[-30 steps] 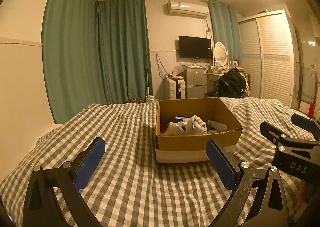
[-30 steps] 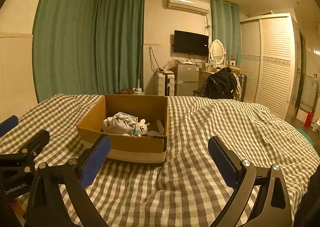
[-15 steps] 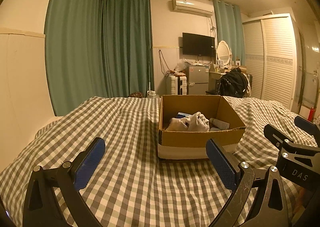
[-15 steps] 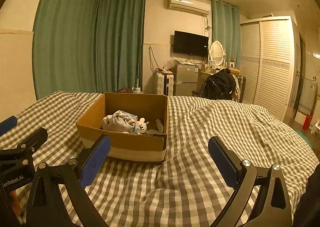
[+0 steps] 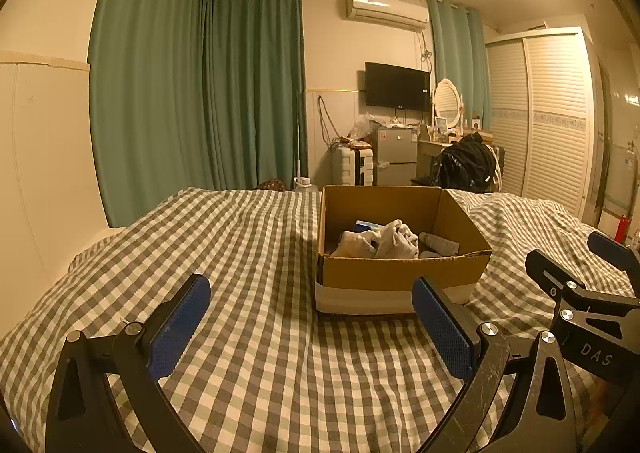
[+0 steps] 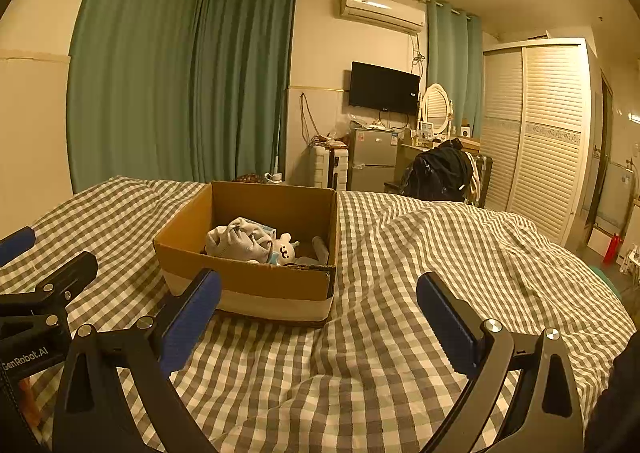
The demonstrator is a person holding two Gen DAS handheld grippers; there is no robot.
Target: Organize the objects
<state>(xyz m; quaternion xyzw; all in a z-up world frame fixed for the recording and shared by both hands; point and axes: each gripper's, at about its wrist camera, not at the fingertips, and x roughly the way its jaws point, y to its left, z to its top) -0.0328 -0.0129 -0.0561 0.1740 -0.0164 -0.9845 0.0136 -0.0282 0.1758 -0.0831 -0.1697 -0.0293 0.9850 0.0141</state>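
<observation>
An open cardboard box stands on the checked bedspread. Inside lie a bundled white cloth, a blue box, a small white plush toy and a tube-like item. My left gripper is open and empty, held above the bed in front of and left of the box. My right gripper is open and empty, in front of the box's right corner. Each gripper shows at the edge of the other's view.
The checked bedspread covers the whole bed, with raised folds on the right. Green curtains, a TV, a small fridge, a chair with a dark bag and a louvred wardrobe stand beyond.
Both grippers have drawn back and tilted up slightly, so the box sits lower and a bit farther in both views. Both stay open and empty.
</observation>
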